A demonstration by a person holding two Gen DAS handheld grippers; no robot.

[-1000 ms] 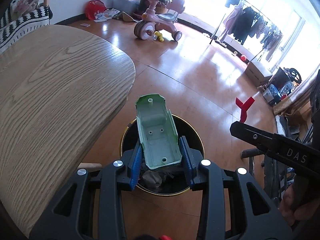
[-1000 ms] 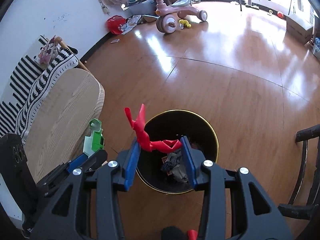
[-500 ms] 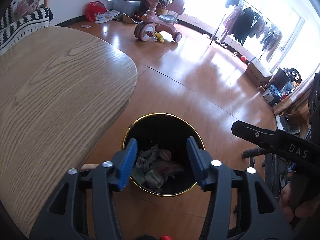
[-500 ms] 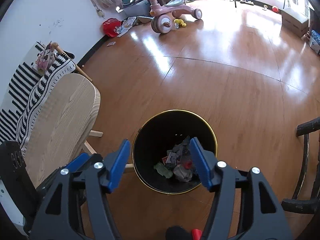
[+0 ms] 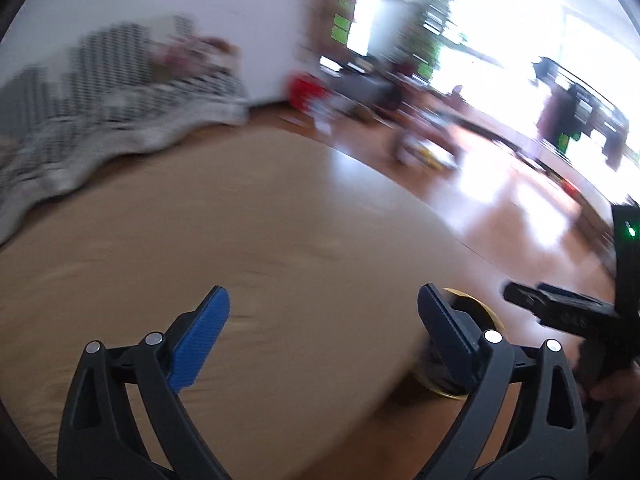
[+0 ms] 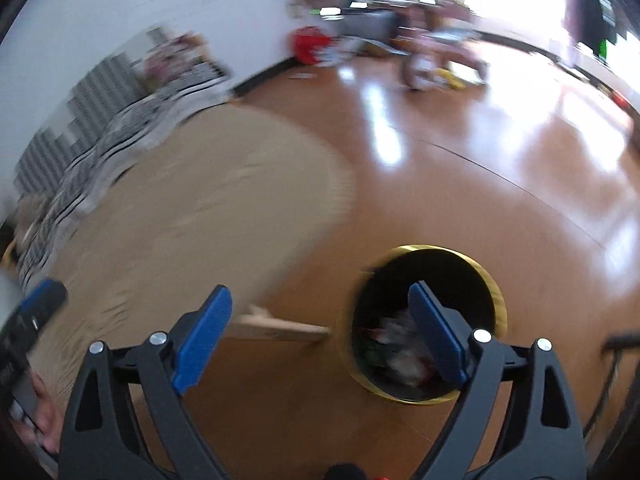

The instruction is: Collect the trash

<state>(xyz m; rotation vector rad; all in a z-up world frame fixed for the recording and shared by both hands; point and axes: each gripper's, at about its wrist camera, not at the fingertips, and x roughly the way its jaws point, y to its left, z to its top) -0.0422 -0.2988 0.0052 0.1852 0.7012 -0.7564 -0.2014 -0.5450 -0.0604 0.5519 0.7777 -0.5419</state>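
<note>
Both views are motion-blurred. My left gripper [image 5: 322, 336] hangs over the wooden table [image 5: 240, 240], its jaws opening wide with nothing between them. Behind its right finger [image 5: 444, 332] peeks the gold rim of the black bin [image 5: 480, 312], below the table's edge. My right gripper [image 6: 320, 334] is above the floor between the table [image 6: 200, 208] and the black bin [image 6: 440, 272]; its jaws are opening, empty. Crumpled trash [image 6: 400, 356] lies in the bin. The right gripper's black body [image 5: 568, 312] shows at the right of the left wrist view.
A black-and-white striped cloth [image 5: 100, 120] lies beyond the table by the white wall. A pink tricycle [image 6: 440, 60] and a red item [image 6: 308, 46] stand on the shiny wood floor. A table leg [image 6: 276, 328] juts toward the bin. A dark chair [image 6: 620, 344] is at the right.
The green piece and the red piece dropped from the jaws into the bin. Both grippers opened wide, then swung away to the left, the left one over the table.
</note>
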